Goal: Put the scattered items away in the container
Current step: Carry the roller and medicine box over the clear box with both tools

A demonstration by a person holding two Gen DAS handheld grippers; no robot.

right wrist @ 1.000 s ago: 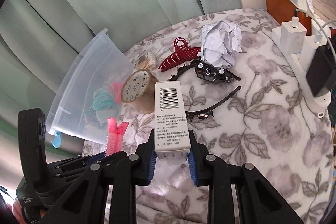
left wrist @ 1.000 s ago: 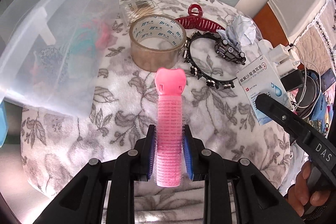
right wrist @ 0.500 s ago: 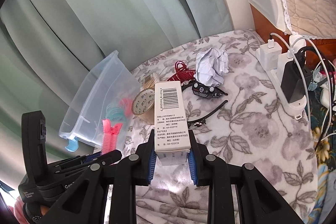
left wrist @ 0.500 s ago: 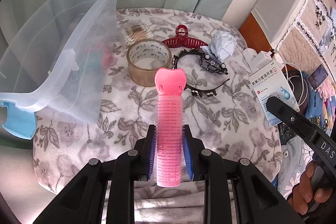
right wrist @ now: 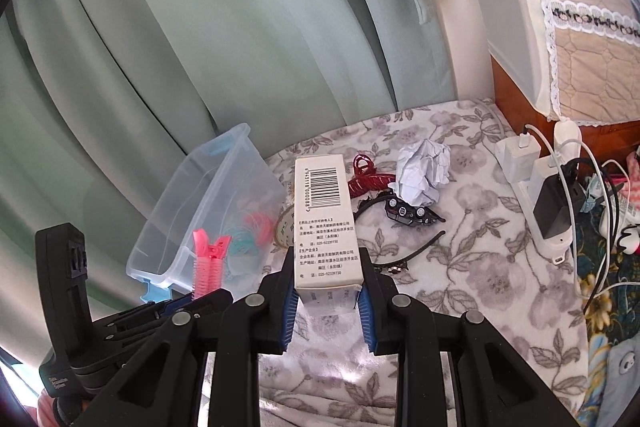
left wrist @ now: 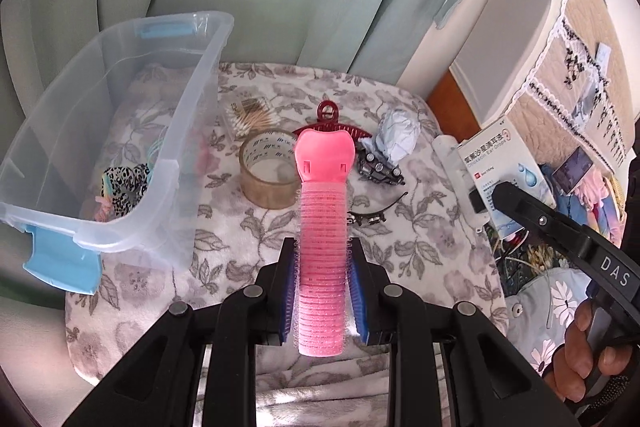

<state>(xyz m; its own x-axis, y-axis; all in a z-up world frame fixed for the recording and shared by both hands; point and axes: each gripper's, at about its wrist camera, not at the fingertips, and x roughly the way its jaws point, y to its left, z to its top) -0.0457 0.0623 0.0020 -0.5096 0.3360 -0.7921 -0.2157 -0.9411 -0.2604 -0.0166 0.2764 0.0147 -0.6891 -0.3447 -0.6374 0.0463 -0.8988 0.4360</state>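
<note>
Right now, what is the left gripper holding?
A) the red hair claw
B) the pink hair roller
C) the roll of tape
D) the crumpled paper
B: the left gripper is shut on the pink hair roller; the other three things lie on the flowered cloth.

Translucent plastic container, fuzzy cloth cover
</note>
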